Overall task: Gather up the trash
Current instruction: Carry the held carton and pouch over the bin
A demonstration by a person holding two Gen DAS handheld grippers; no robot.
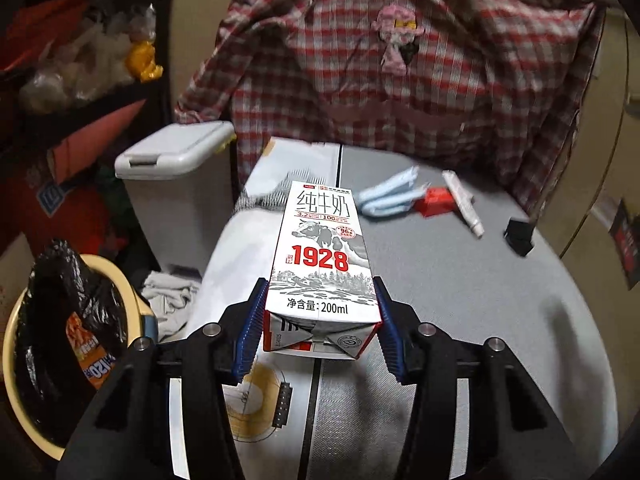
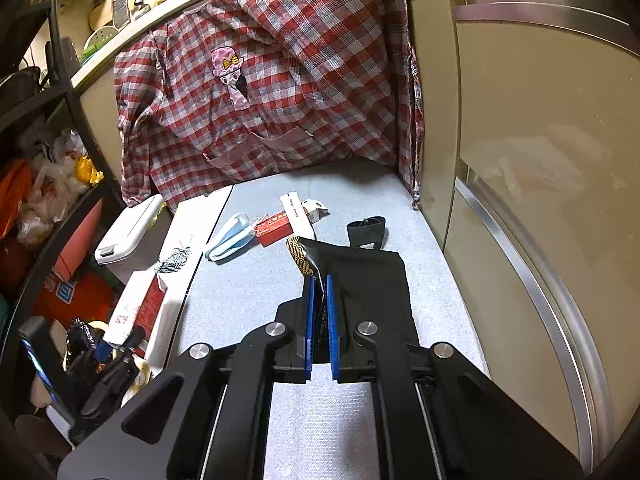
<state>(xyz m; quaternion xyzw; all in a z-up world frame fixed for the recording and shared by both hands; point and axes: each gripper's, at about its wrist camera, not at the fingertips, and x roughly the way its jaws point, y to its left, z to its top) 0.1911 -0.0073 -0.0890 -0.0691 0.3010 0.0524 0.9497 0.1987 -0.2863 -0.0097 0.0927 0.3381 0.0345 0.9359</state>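
**Milk carton clamped above a cluttered counter**

Your left gripper (image 1: 320,324) held a white 200 ml milk carton (image 1: 322,256) by its folded base, the blue pads (image 1: 253,330) pressed on both side walls. Beyond the carton, on the grey tabletop (image 1: 460,280), lay a crumpled blue face mask (image 1: 390,194), a small red box (image 1: 436,202), a white tube (image 1: 464,204) and a black clip-like piece (image 1: 520,234), all well apart from the carton. To the left stood a white lidded bin (image 1: 176,148), and lower down a yellow basin lined with a black bag (image 1: 60,320) holding an orange wrapper. A red plaid shirt (image 1: 400,60) hung across the back of the counter. In the right wrist view, cream cabinet doors (image 2: 540,140) rose along the right edge, and shelves of bags filled the left. The carton's long axis ran away from you, its printed face up and its top pointing toward the shirt. Your right gripper (image 2: 319,320) was closed narrow on a black pouch (image 2: 372,280) lying on the mat.
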